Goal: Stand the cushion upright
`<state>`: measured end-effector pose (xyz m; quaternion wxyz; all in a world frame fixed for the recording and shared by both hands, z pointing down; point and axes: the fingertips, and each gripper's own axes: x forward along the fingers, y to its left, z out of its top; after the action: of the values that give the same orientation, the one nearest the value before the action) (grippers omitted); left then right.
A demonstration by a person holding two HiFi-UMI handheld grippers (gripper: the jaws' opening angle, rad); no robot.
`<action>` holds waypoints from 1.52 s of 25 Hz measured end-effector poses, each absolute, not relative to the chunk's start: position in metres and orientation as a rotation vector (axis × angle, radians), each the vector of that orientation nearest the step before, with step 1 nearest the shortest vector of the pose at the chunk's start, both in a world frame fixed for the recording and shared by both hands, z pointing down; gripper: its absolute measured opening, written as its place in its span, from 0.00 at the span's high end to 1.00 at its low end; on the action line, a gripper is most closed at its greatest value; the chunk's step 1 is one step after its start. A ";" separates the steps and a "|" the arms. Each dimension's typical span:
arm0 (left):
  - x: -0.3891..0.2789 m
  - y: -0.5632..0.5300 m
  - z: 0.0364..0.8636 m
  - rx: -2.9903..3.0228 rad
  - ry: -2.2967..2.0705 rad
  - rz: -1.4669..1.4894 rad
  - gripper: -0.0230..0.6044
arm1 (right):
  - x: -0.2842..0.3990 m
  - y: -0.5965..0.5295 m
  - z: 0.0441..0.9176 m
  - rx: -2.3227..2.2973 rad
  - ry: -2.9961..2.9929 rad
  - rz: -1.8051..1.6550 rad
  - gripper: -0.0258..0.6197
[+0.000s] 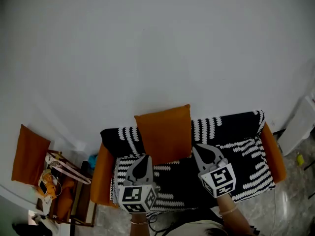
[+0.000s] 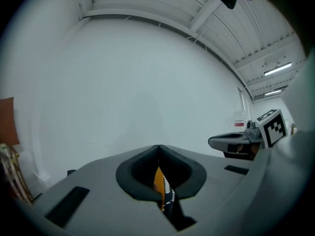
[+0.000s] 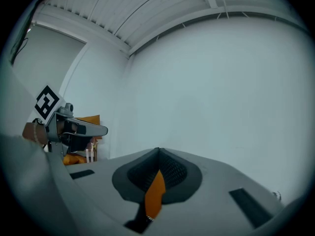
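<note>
Hand-held grippers (image 1: pixel 146 157) (image 1: pixel 195 147) near lower corners of cushion (image 1: pixel 164 132)

I seem to be in a living-room corner staged in a larger hall: an orange-armed sofa (image 1: pixel 273 154) with black-and-white patterned throw (image 1: pixel 231 127) and square orange cushion (image 1: pixel 165 134) against a bare white wall (image 1: pixel 147 48), under a ribbed panel ceiling (image 2: pixel 147 4) with strip lights (image 2: pixel 277 69).

Upright cushion (image 1: pixel 164 134) ahead, free seat (image 1: pixel 241 156) rightward.
</note>
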<state>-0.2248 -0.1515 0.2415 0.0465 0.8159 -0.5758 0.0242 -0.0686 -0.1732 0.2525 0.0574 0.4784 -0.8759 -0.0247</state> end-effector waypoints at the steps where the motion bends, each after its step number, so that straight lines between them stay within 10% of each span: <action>1: -0.224 -0.148 0.241 2.493 -1.755 0.072 0.93 | -0.068 -0.169 0.252 1.453 -2.654 -0.076 0.95; 38: -0.163 -0.165 0.236 2.494 -1.746 0.094 0.93 | -0.025 -0.183 0.247 1.388 -2.685 -0.074 0.95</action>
<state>-0.1634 -0.1655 0.2355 0.0477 0.8179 -0.5725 0.0309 -0.0245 -0.1832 0.2465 0.0589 0.4581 -0.8866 -0.0244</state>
